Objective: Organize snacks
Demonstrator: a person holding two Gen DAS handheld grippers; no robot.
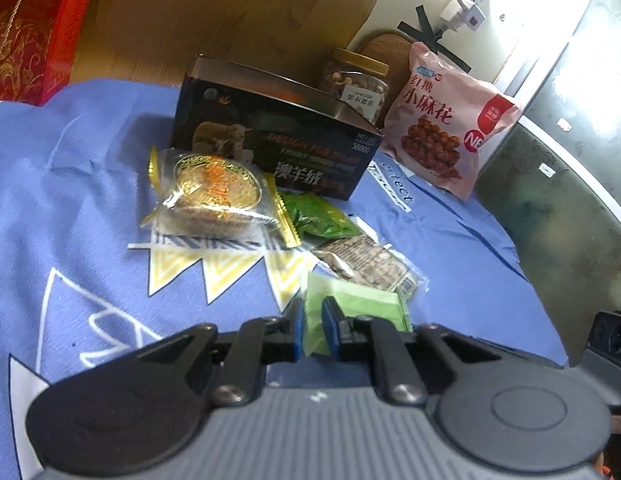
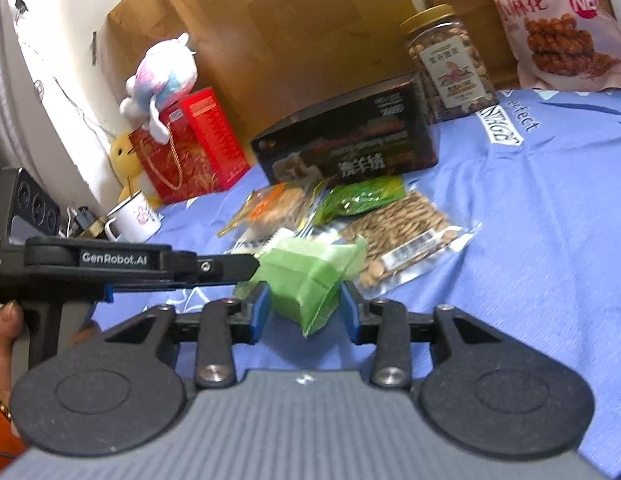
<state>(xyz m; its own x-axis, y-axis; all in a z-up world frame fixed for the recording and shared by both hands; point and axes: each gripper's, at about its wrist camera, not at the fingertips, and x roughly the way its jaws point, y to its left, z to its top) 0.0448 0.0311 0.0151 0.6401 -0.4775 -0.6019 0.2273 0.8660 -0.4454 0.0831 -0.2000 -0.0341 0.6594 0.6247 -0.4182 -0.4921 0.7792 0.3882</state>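
A light green packet (image 1: 352, 306) (image 2: 306, 276) lies low over the blue cloth, in front of a seed packet (image 1: 366, 262) (image 2: 406, 232). My left gripper (image 1: 314, 330) is shut on the packet's edge; its arm (image 2: 150, 266) reaches in from the left in the right wrist view. My right gripper (image 2: 304, 312) is open, its blue pads either side of the same packet. Behind lie a dark green packet (image 1: 322, 216) (image 2: 362, 198), a wrapped round pastry (image 1: 214, 196) (image 2: 274, 206) and an open black box (image 1: 278, 132) (image 2: 350, 146).
A nut jar (image 1: 356, 84) (image 2: 450, 68) and a pink snack bag (image 1: 446, 120) (image 2: 562, 20) stand at the back. A red gift bag (image 2: 182, 148) (image 1: 34, 28), a plush toy (image 2: 162, 76) and a white mug (image 2: 136, 216) sit at the left. The cloth (image 2: 530, 240) ends at the right (image 1: 506, 240).
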